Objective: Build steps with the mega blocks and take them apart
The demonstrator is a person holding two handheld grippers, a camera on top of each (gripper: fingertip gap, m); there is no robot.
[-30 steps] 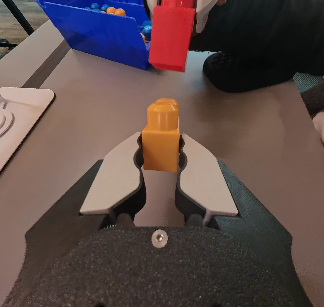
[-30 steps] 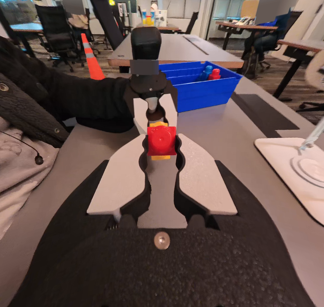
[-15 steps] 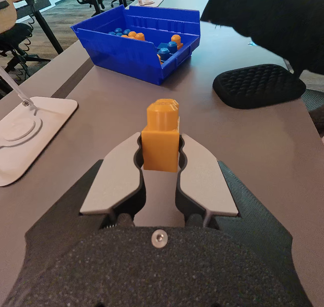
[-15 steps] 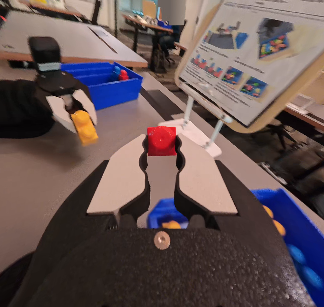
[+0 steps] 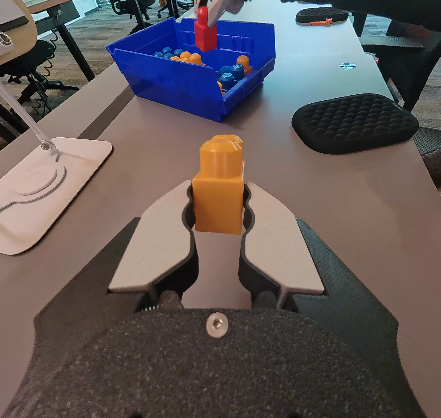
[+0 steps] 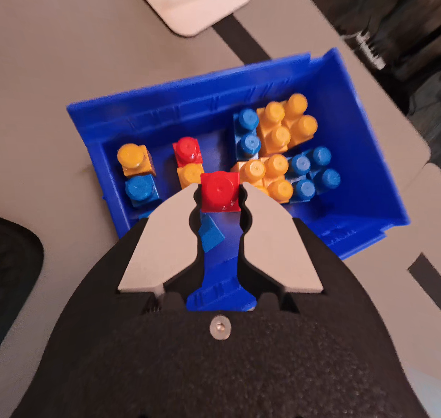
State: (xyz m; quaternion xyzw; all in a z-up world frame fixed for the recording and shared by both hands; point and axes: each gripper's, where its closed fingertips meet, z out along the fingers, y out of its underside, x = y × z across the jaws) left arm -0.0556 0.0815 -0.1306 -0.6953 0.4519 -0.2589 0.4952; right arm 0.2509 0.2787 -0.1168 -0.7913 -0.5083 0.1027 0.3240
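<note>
Left gripper [image 5: 218, 200] clamped on an orange plastic block [image 5: 218, 191], studs up, held above the grey tabletop [image 5: 334, 203]. White flat stand base [image 5: 47, 182] on the left, black dimpled pad [image 5: 355, 122] on the right. Farther off, blue plastic bin [image 5: 181, 84] holding loose orange and blue blocks [image 5: 188, 57]. Right gripper [image 6: 219, 188] pinching a red single-stud plastic block [image 6: 219, 191], pointing down over the bin's inside, above a red-on-orange pair [image 6: 188, 162] and clustered orange and blue pieces.
</note>
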